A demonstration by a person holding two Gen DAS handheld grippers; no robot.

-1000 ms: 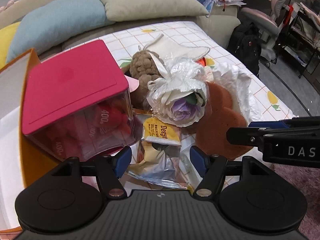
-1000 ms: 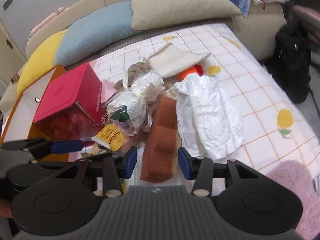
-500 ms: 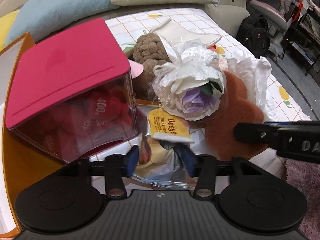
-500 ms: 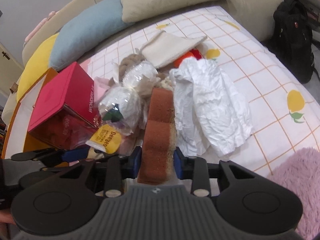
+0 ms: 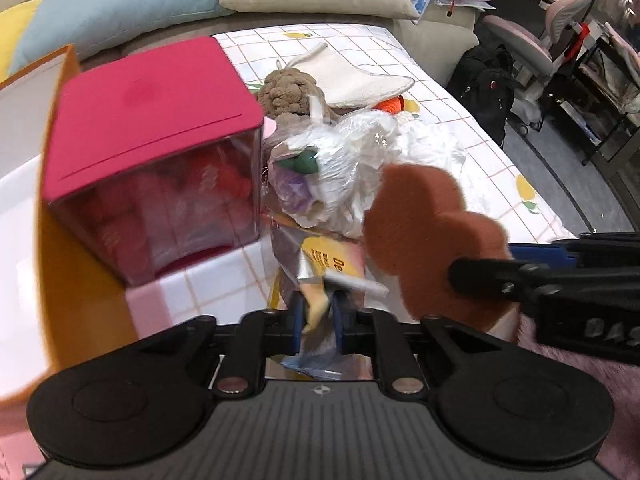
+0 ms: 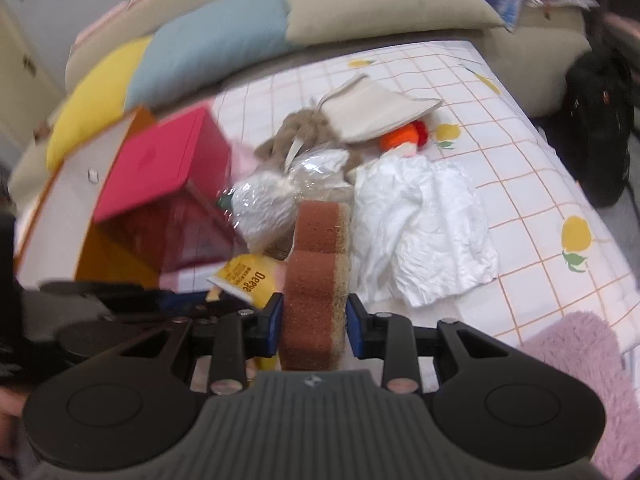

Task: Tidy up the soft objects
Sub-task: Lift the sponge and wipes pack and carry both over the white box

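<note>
Now both grippers have a soft thing pinched over the checked surface (image 6: pixel 520 184)!
Left gripper (image 5: pixel 316 322), fingers closing, nips the yellow-labelled clear packet (image 5: pixel 320 276) beside the red-lidded box (image 5: pixel 152 120); right gripper (image 6: pixel 314 322) clamps the brown sponge (image 6: pixel 316 280) on edge, next to the crumpled white sheet (image 6: pixel 432 232).

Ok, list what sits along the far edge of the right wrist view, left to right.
Yellow pillow → blue pillow → beige pillow → black backpack.
</note>
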